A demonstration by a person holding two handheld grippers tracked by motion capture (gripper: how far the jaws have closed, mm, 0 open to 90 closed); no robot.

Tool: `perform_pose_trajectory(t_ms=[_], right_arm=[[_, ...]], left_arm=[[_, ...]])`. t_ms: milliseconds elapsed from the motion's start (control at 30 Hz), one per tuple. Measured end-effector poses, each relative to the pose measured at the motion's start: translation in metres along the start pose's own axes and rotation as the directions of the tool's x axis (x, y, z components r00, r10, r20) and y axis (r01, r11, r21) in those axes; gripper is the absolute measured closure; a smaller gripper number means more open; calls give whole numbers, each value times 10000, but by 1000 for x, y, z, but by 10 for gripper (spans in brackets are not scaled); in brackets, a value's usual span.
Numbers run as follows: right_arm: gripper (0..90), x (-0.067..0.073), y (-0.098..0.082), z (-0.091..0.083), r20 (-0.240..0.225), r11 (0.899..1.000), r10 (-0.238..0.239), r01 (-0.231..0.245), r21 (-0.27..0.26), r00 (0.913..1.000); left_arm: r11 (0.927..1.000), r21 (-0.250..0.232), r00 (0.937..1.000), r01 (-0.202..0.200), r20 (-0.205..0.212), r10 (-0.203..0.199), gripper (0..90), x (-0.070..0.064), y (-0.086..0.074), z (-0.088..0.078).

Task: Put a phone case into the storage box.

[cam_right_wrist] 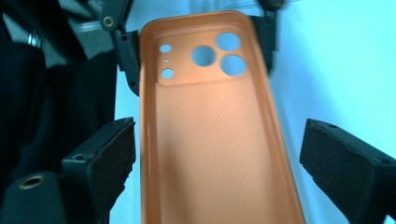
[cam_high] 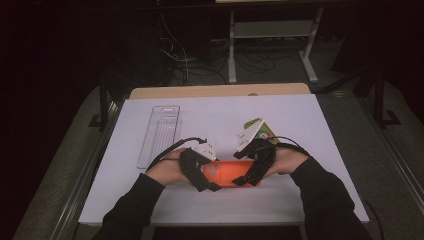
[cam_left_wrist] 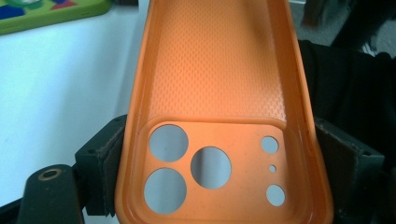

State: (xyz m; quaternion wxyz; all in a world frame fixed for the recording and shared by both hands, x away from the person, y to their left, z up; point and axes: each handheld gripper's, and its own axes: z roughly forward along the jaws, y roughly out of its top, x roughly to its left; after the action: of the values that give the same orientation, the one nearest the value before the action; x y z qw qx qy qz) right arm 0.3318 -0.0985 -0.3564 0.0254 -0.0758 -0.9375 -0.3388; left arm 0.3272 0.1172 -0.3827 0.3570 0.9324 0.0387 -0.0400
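The orange phone case (cam_high: 231, 173) lies open side up on the white table (cam_high: 300, 200), near its front edge and about midway along it, with its long axis running parallel to that edge. The left gripper (cam_left_wrist: 210, 186) is clamped on the camera-hole end, its jaws pressing the two long walls from either side. The right gripper (cam_right_wrist: 219, 168) faces it from the other end: its jaws stand apart, straddling the plain end of the case with a clear gap on each side (nothing pressed there). So each hand has one end, and the case runs straight away from each gripper toward the other.

Any next move likely turns on that shared axis: closing the right jaws would pinch across the width, just as the left does.

Room is fair. Behind the right hand a green card (cam_high: 260, 131) rests on the table, close by. A clear tray (cam_high: 160, 132) lies toward the back left corner, well apart. The front edge is close.
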Motion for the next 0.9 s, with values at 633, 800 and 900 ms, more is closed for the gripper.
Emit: perform_pose_trajectory(t_ms=[633, 800, 900], right_arm=[[22, -19, -56, -33, 2213, 8871, 4415, -3861, -2528, 8695], [24, -14, -70, -23, 2701, 8235, 5459, -4486, -3472, 7932], [23, -10, -78, -14, 3047, 7998, 5826, -4648, -3798, 7535]], left_arm=[[9657, -751, 9242, 2484, -2802, -2595, 163, 11, -8, -17], [9487, -837, 8954, 3050, -3142, -3156, 163, 13, -9, -18], [9409, -875, 8860, 3273, -3178, -3377, 162, 14, -10, -18]])
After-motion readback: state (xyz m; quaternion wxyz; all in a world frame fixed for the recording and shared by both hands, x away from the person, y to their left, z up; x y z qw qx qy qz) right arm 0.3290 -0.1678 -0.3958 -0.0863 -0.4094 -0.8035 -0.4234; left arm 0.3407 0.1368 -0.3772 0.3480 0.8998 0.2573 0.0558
